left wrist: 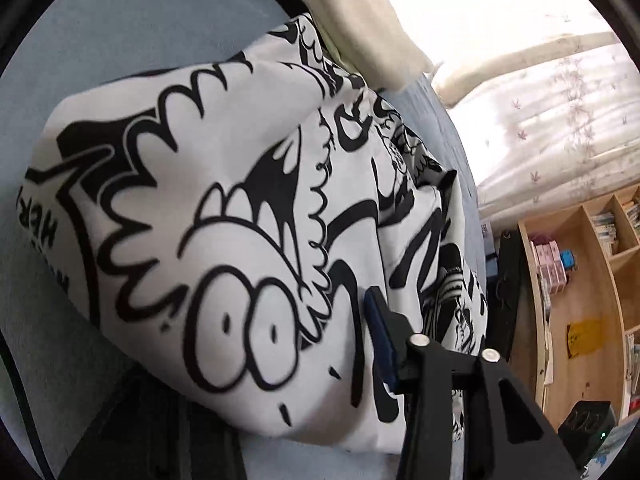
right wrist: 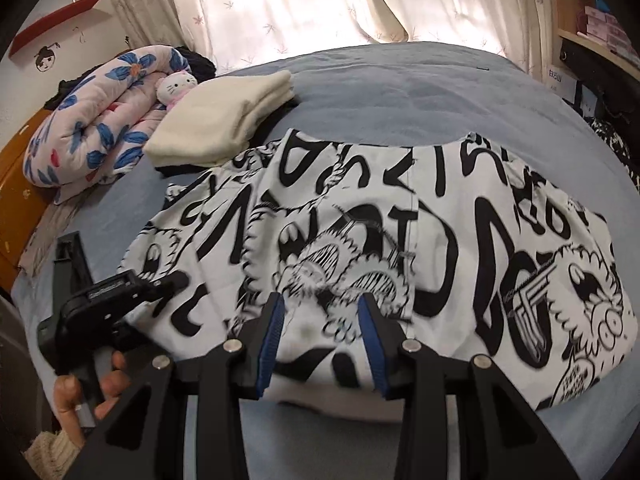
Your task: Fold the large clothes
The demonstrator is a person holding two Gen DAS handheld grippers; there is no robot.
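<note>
Two grippers worked over a white garment (right wrist: 400, 232) printed with black cartoon graffiti, which lay partly folded on a blue-grey bedsheet (right wrist: 420, 92), its near hem just ahead of the right gripper (right wrist: 322, 312). That gripper's blue-padded fingers (right wrist: 272, 332) stood apart, straddling a doubled edge of the fabric without pinching it. In the left wrist view, only one blue pad (left wrist: 378, 336) of the left gripper (left wrist: 404, 344) was visible against the cloth, so whether that tool was spread or closed could not be told. The garment looked light, thin and limp, a smooth woven or jersey cloth that sagged into soft ridges and overlapping layers; it would likely drape and slide rather than hold a crease, and a stitched seam ran down its middle. A sound hold would probably be at the hem corners or along the seam, where the layers are thicker, with both tools lifting together to keep the panel from bunching. Beside it lay a folded cream towel (right wrist: 224, 120), plush and thick, near a rolled floral quilt (right wrist: 100, 116) and a pink-and-white cat plush toy (right wrist: 176, 86). Sheer leaf-patterned curtains (right wrist: 320, 0) hung behind, and a wooden bookshelf (left wrist: 576, 280) stood at the bedside.
</note>
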